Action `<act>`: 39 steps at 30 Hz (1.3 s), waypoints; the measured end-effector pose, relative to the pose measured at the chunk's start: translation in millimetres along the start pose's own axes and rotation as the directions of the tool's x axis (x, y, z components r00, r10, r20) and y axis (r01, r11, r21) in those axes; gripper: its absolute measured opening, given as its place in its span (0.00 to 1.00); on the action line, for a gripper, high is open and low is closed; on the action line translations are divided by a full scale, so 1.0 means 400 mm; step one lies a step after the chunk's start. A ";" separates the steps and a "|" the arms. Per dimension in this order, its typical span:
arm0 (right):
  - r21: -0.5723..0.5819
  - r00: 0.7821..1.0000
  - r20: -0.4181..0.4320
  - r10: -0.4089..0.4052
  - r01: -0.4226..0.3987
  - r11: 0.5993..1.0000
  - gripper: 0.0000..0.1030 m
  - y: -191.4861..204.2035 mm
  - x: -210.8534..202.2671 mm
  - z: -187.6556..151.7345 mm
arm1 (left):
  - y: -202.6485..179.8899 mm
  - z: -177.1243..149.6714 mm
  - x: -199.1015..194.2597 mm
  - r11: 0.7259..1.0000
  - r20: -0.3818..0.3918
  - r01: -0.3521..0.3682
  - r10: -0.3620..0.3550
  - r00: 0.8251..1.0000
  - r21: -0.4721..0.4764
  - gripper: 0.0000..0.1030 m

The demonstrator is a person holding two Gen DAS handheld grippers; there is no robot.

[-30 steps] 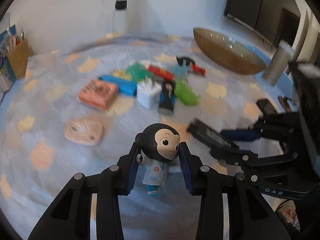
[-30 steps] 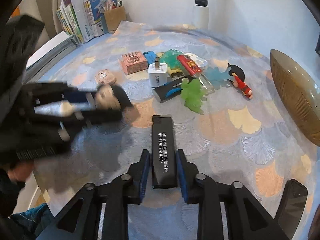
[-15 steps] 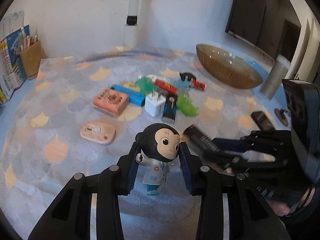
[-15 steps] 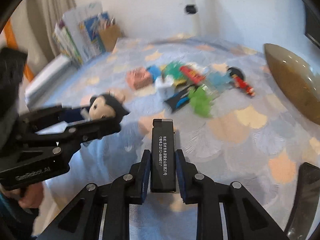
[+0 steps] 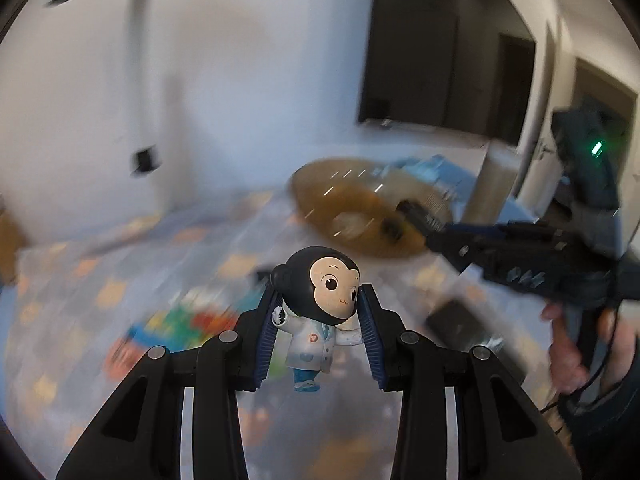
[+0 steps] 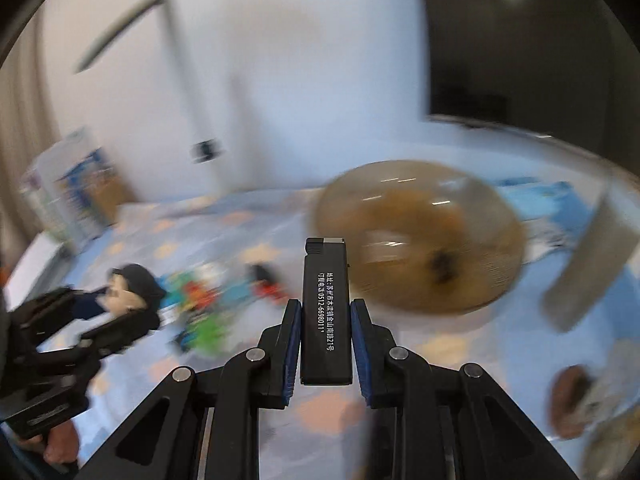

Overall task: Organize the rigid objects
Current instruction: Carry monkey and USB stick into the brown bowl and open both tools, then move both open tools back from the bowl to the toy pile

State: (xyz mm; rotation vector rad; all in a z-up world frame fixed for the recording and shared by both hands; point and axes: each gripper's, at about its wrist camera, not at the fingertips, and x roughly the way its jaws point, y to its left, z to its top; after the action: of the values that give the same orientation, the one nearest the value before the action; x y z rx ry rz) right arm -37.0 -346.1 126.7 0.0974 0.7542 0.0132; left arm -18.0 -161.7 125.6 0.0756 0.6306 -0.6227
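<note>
My left gripper [image 5: 320, 320] is shut on a monkey figurine [image 5: 320, 304] in a white coat, held upright well above the table. My right gripper [image 6: 326, 330] is shut on a black lighter [image 6: 326, 312] with white print, its top pointing away from me. In the left wrist view the right gripper [image 5: 424, 232] reaches in from the right, the lighter's tip over the brown woven bowl [image 5: 352, 220]. In the right wrist view that bowl [image 6: 420, 240] lies just beyond the lighter, and the left gripper [image 6: 132, 308] with the figurine [image 6: 128, 292] is at the left.
A blurred heap of coloured small objects [image 6: 208, 300] lies on the patterned tablecloth [image 6: 240, 224] left of the bowl. Books and a pen holder [image 6: 76, 196] stand at the far left. A grey cylinder [image 6: 588, 264] stands right of the bowl. A dark screen [image 5: 440, 52] hangs on the wall.
Both grippers have risen from the table with their objects and swung toward the brown bowl, which now looms larger. The heap of objects has dropped lower in view. Both grips are unchanged.
</note>
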 end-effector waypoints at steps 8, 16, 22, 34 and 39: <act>0.156 0.996 -0.083 -0.036 0.048 0.987 0.23 -0.176 0.093 0.054 | -0.001 0.131 0.259 0.972 -0.033 0.113 -0.123 0.992 -0.205 0.35; 0.223 0.987 -0.155 -0.036 0.070 0.972 0.23 -0.245 0.159 0.043 | -0.045 0.139 0.423 0.959 -0.095 0.140 -0.167 0.981 -0.248 0.35; 0.240 0.992 -0.109 -0.064 0.089 0.967 0.30 -0.255 0.117 0.050 | -0.026 0.154 0.343 0.956 -0.010 0.137 -0.145 0.989 -0.259 0.68; 0.083 0.993 0.027 0.111 -0.113 0.990 0.47 0.014 -0.056 0.038 | 0.169 0.039 -0.144 0.950 0.159 -0.032 0.085 0.984 -0.310 0.73; 0.005 0.978 0.023 0.206 -0.206 0.979 0.56 0.153 -0.004 -0.052 | 0.256 -0.135 -0.224 0.909 0.090 -0.202 0.250 0.964 -0.364 0.95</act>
State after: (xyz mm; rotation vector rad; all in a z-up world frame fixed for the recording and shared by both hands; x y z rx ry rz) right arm -51.1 -283.5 118.7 0.1824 0.7198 0.2061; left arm -45.3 -17.8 121.1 -0.2256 0.5837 -0.2796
